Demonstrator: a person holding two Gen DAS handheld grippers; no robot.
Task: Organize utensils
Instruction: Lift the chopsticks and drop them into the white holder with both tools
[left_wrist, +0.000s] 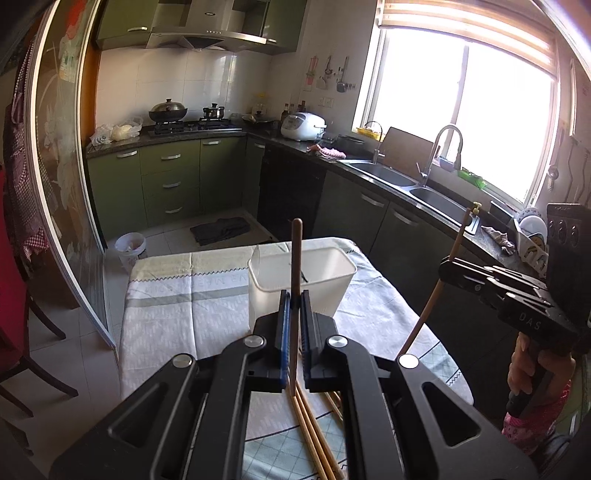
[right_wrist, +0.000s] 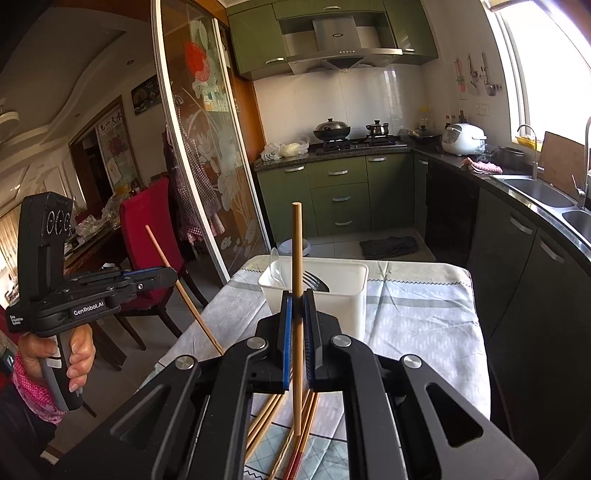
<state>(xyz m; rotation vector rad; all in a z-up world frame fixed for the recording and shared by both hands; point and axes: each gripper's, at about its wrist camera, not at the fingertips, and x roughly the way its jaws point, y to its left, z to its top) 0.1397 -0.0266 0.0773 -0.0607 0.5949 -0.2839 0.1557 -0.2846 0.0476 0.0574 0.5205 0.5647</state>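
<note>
My left gripper (left_wrist: 294, 301) is shut on a brown chopstick (left_wrist: 295, 266) held upright above the table; it also shows in the right wrist view (right_wrist: 168, 275). My right gripper (right_wrist: 297, 301) is shut on a light wooden chopstick (right_wrist: 296, 258), also upright; it shows in the left wrist view (left_wrist: 448, 264). A white plastic bin (left_wrist: 306, 284) stands just beyond both grippers on the table and holds a clear spoon (right_wrist: 275, 271) and a dark fork (right_wrist: 314, 282). Several loose chopsticks (left_wrist: 314, 435) lie on the tablecloth below the grippers, as the right wrist view (right_wrist: 280, 432) shows too.
The table (left_wrist: 177, 314) has a pale patterned cloth. A red chair (right_wrist: 147, 236) stands to its left. Green kitchen cabinets, a stove with pots (left_wrist: 168, 110), a rice cooker (left_wrist: 303, 126) and a double sink (left_wrist: 406, 182) line the walls. A bin (left_wrist: 130, 251) stands on the floor.
</note>
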